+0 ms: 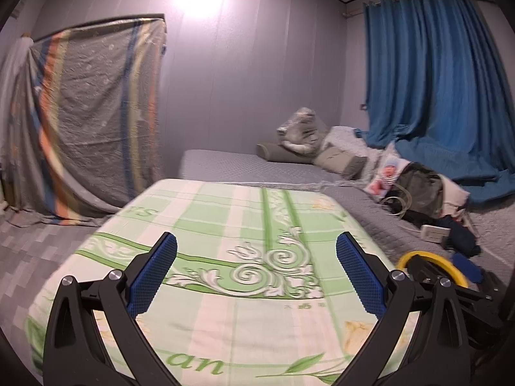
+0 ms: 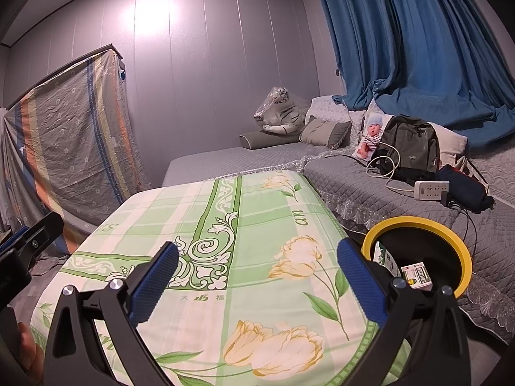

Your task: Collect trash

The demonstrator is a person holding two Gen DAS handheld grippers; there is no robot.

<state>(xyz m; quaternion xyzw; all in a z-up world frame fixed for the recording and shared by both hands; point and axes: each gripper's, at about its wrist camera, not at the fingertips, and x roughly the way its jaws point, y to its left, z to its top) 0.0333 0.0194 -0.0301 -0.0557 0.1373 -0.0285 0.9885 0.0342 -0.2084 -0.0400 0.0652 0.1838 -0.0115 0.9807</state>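
Right tool [image 2: 257,281] spread wide, empty, above the green floral cloth covering the bench [image 2: 225,225]. Left tool [image 1: 256,275] likewise wide, holding nothing, over the same cloth. Yellow-rimmed bin [image 2: 463,257] just off the bench's right edge, beside the grey bed [image 2: 354,186]. Two small cartons [image 2: 416,276] lie inside the bin.

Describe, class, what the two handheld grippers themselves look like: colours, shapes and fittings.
Both the left gripper and the right gripper match: black angular plastic frames with triangular cut-outs, round silver pivot bolts, and two long fingers faced with blue, finely dimpled rubber pads. No cables or sleeves show.
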